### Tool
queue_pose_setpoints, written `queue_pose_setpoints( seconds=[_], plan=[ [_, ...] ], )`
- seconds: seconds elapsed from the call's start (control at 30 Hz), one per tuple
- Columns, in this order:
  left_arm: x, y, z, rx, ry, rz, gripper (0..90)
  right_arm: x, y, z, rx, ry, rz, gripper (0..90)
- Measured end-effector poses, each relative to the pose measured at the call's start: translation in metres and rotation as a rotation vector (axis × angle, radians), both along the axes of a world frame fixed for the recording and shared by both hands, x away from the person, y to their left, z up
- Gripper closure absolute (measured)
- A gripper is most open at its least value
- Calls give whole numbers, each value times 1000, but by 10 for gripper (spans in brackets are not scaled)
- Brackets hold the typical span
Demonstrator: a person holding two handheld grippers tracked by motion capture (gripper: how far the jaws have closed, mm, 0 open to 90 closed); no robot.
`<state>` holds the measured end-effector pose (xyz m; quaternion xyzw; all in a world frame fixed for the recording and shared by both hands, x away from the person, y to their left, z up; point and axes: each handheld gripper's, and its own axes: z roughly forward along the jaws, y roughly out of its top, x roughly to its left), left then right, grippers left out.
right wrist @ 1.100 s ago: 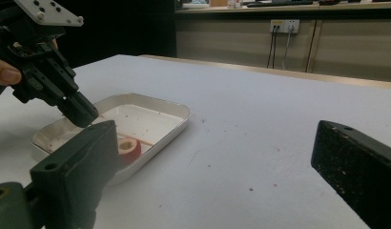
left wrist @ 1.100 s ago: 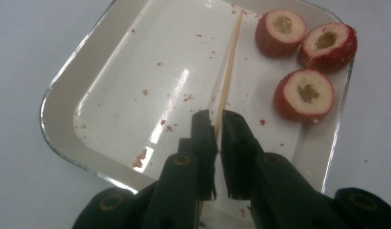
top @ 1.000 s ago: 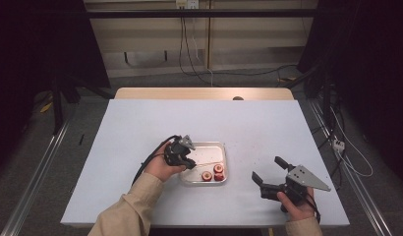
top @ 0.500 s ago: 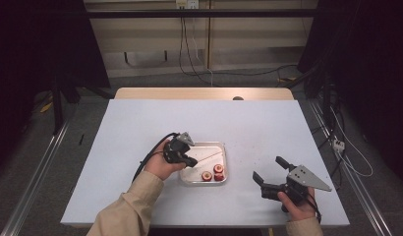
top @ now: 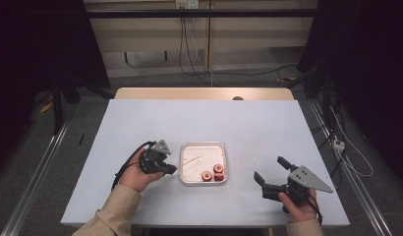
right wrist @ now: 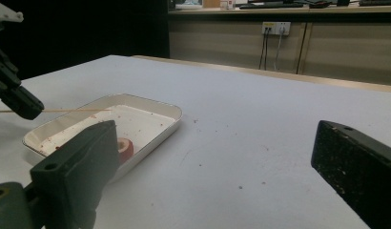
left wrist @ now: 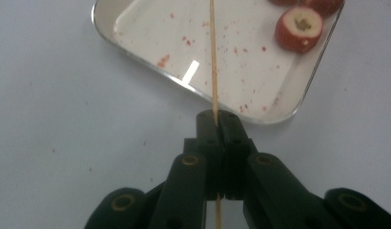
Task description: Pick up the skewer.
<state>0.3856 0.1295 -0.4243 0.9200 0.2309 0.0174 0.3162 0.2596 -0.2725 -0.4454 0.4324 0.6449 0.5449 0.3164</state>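
Left gripper (left wrist: 216, 121) (unlabelled) around skewer (left wrist: 213, 57)

We note a pale blue-grey table (top: 204, 118) with a wooden far edge, grey floor (top: 37, 162) around it, a beige wall panel (top: 155, 44) with trailing cables (top: 189, 44) behind, and dark surroundings on both sides.

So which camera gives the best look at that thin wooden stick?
The left gripper view: the stick runs straight up from the shut left claw over the tray. The high view shows a faint line, and the right gripper view shows it side-on, small.
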Motion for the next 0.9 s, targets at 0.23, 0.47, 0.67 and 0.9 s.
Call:
queue_pose_setpoints(
  seconds=[0.23, 0.47, 0.67, 0.9],
  plan=[
    [-8, -1, -11, 24, 30, 5, 884, 0, 2, 1, -9, -5, 3, 17],
    [-9, -7, -13, 83, 13, -34, 879, 3, 6, 2, -22, -9, 22, 18],
    [-11, -6, -14, 47, 16, -1, 888, 8, 10, 2, -24, -4, 43, 18],
    [-22, 12, -21, -152, 26, 92, 888, 15, 16, 4, -16, 18, 57, 16]
  ],
)
